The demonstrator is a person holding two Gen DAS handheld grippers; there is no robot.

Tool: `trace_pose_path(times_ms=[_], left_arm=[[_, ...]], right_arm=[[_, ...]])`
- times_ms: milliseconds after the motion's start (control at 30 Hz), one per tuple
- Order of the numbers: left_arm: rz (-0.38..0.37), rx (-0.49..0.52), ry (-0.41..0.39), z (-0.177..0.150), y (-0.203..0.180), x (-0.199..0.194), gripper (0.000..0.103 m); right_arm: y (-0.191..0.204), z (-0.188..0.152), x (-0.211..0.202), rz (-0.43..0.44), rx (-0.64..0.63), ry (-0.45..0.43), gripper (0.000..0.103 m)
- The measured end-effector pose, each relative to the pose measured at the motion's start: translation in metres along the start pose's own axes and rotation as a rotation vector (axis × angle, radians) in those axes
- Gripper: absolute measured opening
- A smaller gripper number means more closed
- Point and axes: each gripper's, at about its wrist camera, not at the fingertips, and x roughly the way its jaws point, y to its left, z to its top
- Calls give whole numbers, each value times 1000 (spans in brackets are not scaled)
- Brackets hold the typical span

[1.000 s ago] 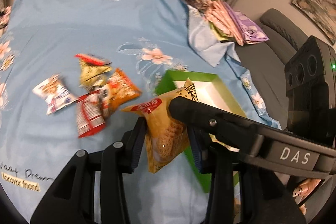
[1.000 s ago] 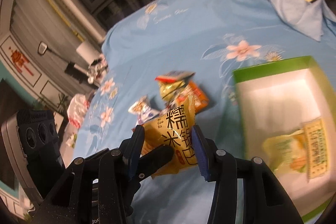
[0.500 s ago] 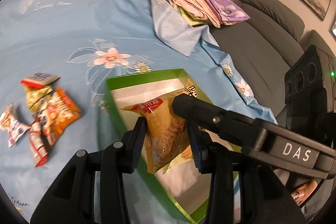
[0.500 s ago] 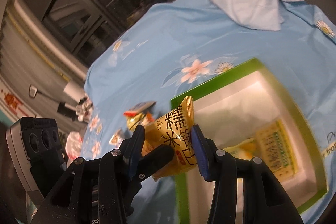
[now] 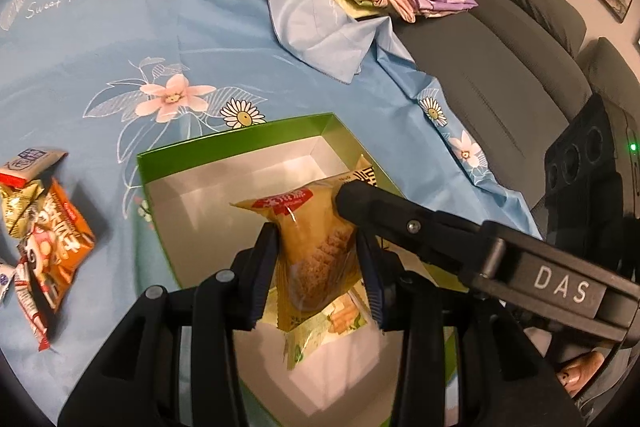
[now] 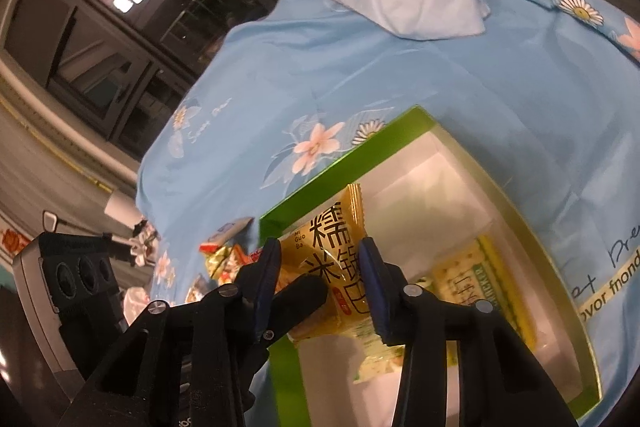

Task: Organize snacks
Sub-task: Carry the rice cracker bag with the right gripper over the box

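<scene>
Over the green box point(image 5: 236, 143), both our grippers pinch the yellow snack packet point(image 5: 316, 247): the left gripper point(image 5: 320, 259) clamped, the right gripper point(image 6: 320, 267) closing on it. It looks light, crinkly and crushable, so we would hold its sealed edges.

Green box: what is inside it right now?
The green box holds one pale green snack packet lying on its white floor. The yellow rice-cracker packet hangs above it, gripped by both tools, and hides part of the floor beneath.

Dim warm light, fisheye-warped edges
</scene>
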Motion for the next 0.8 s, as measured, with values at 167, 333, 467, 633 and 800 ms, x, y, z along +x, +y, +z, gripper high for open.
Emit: trace_pose_path(times_ms=[167,333,467,633,800], left_arm=[[1,-3,35,5,-3,16,40],[10,5,68,8,-2,29,40],[10,9,94,8,-2,38,40],[10,-1,116,8,-1,46,40],[18,-12,136,8,1,51,40]], right_arm=[[-18,4,6,-16,52,7,37],[-27,5,11,-28,90,18,36],[-34,5,14,-44,109,23,34],[-39,7,17,-62,125,28,32],[-43,8,21,-74,140,41,31]])
